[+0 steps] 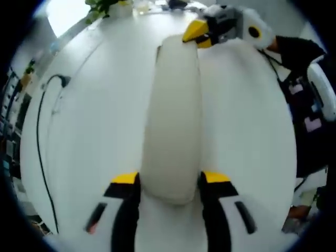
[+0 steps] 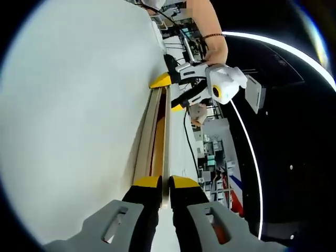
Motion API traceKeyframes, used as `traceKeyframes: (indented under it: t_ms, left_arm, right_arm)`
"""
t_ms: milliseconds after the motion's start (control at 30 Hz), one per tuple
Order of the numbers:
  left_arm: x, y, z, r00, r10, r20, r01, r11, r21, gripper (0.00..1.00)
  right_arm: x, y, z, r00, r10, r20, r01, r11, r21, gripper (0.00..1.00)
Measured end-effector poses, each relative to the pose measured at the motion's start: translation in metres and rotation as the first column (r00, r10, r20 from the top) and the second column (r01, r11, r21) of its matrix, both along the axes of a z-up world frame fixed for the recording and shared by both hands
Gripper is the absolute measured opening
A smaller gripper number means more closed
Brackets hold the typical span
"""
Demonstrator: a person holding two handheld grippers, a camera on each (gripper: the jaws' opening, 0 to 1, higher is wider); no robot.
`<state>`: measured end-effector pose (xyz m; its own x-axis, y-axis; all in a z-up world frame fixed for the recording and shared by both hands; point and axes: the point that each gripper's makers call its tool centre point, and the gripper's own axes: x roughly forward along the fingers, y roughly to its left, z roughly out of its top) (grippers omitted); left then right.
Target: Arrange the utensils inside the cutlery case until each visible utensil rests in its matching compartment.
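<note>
My left claw (image 1: 169,181) clamps the case (image 1: 173,115) at six o'clock; my right claw (image 2: 163,185) pinches its lid edge, other end toward twelve. I'd keep the base steady and part slowly.

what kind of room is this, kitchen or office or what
Probably an office or lab, not a kitchen: a large white table with a black cable trailing across it, a potted plant, and cluttered shelving behind.
</note>
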<state>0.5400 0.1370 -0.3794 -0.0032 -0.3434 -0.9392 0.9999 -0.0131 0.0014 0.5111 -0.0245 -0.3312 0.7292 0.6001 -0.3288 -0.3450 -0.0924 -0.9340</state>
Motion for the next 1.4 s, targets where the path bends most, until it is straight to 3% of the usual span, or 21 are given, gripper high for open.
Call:
traceKeyframes:
  t_ms: [133, 167, 200, 300, 467, 533, 567, 600, 667, 767, 800, 867, 967, 1000, 1033, 1067, 1100, 1167, 1233, 1300, 1400]
  left_arm:
    - [-0.001, 0.000, 0.000, 1.000, -0.006, 0.006, 0.006, 1.000, 0.012, 0.45]
    - [-0.002, -0.001, 0.000, 1.000, -0.009, 0.008, 0.009, 1.000, 0.015, 0.45]
    - [-0.001, -0.001, 0.000, 1.000, -0.008, 0.005, 0.008, 1.000, 0.017, 0.45]
    - [-0.002, -0.001, -0.001, 1.000, -0.003, 0.001, 0.003, 1.000, 0.020, 0.45]
    - [-0.003, 0.002, 0.000, 1.000, 0.015, 0.004, -0.015, 1.000, -0.006, 0.44]
    - [-0.004, 0.002, 0.000, 1.000, 0.021, 0.006, -0.021, 1.000, -0.019, 0.44]
    - [-0.004, 0.002, 0.000, 1.000, 0.022, 0.006, -0.022, 0.999, -0.026, 0.44]
    - [-0.005, 0.002, 0.000, 1.000, 0.017, 0.008, -0.017, 0.999, -0.030, 0.43]
    - [-0.005, 0.001, 0.000, 1.000, 0.009, 0.014, -0.009, 0.999, -0.031, 0.43]
    - [-0.006, 0.000, 0.000, 1.000, 0.002, 0.025, -0.002, 1.000, -0.018, 0.43]
    - [-0.006, 0.000, 0.000, 0.999, -0.003, 0.032, 0.004, 1.000, -0.013, 0.43]
    - [-0.007, 0.000, 0.001, 0.999, -0.012, 0.043, 0.012, 1.000, -0.007, 0.43]
    - [-0.006, 0.000, 0.001, 0.999, -0.015, 0.047, 0.015, 1.000, -0.001, 0.43]
    - [-0.006, 0.000, 0.001, 0.999, -0.015, 0.047, 0.015, 1.000, 0.000, 0.43]
    - [-0.006, 0.000, 0.001, 0.999, -0.015, 0.048, 0.015, 1.000, 0.001, 0.43]
    - [-0.006, 0.000, 0.001, 0.999, -0.016, 0.050, 0.016, 1.000, 0.001, 0.43]
    - [-0.006, 0.000, 0.002, 0.998, -0.018, 0.053, 0.018, 1.000, 0.001, 0.43]
    - [-0.006, -0.001, 0.002, 0.998, -0.014, 0.054, 0.014, 1.000, -0.001, 0.43]
    - [-0.006, -0.001, 0.002, 0.998, -0.016, 0.057, 0.016, 1.000, -0.004, 0.43]
    - [-0.006, -0.001, 0.002, 0.998, -0.018, 0.058, 0.018, 1.000, -0.007, 0.43]
    - [-0.007, -0.002, 0.002, 0.998, -0.020, 0.059, 0.020, 1.000, -0.006, 0.43]
  right_arm:
    - [0.000, -0.002, -0.005, 0.999, 0.011, -0.041, -0.012, 1.000, -0.018, 0.07]
    - [-0.002, -0.004, -0.011, 0.997, 0.006, -0.078, -0.010, 0.999, -0.048, 0.08]
    - [0.000, -0.003, -0.006, 0.998, 0.001, -0.061, -0.003, 0.999, -0.040, 0.08]
    - [-0.002, -0.003, -0.008, 0.993, -0.006, -0.114, 0.000, 0.998, -0.055, 0.09]
    - [-0.006, -0.005, -0.008, 0.960, -0.006, -0.278, 0.010, 1.000, 0.013, 0.09]
    - [-0.010, -0.003, -0.007, 0.930, 0.007, -0.368, 0.020, 0.997, 0.070, 0.13]
    - [-0.013, -0.001, -0.006, 0.903, 0.018, -0.428, 0.032, 0.994, 0.109, 0.16]
    - [-0.016, 0.004, 0.000, 0.863, 0.052, -0.502, 0.048, 0.981, 0.185, 0.20]
    - [-0.016, 0.006, 0.008, 0.791, 0.080, -0.606, 0.099, 0.962, 0.256, 0.24]
    - [-0.004, 0.006, 0.016, 0.655, 0.082, -0.751, 0.236, 0.922, 0.307, 0.34]
    - [0.000, 0.006, 0.016, 0.598, 0.081, -0.797, 0.256, 0.923, 0.286, 0.42]
    - [0.008, 0.004, 0.009, 0.511, 0.037, -0.859, 0.276, 0.939, 0.205, 0.53]
    - [0.018, 0.006, 0.001, 0.430, -0.022, -0.903, 0.249, 0.964, 0.095, 0.65]
    - [0.019, 0.009, -0.001, 0.360, -0.049, -0.932, 0.263, 0.963, 0.051, 0.68]
    - [0.019, 0.012, -0.002, 0.323, -0.050, -0.945, 0.260, 0.965, 0.038, 0.71]
    - [0.016, 0.016, -0.003, 0.265, -0.049, -0.963, 0.239, 0.971, 0.016, 0.74]
    - [0.014, 0.019, -0.006, 0.229, -0.065, -0.971, 0.216, 0.976, -0.014, 0.78]
    - [0.011, 0.019, -0.016, 0.183, -0.132, -0.974, 0.160, 0.982, -0.103, 0.83]
    - [0.015, 0.019, -0.026, 0.183, -0.186, -0.965, 0.135, 0.977, -0.163, 0.83]
    - [0.017, 0.018, -0.032, 0.150, -0.224, -0.963, 0.125, 0.971, -0.206, 0.81]
    - [0.020, 0.023, -0.036, 0.106, -0.231, -0.967, 0.143, 0.966, -0.215, 0.72]
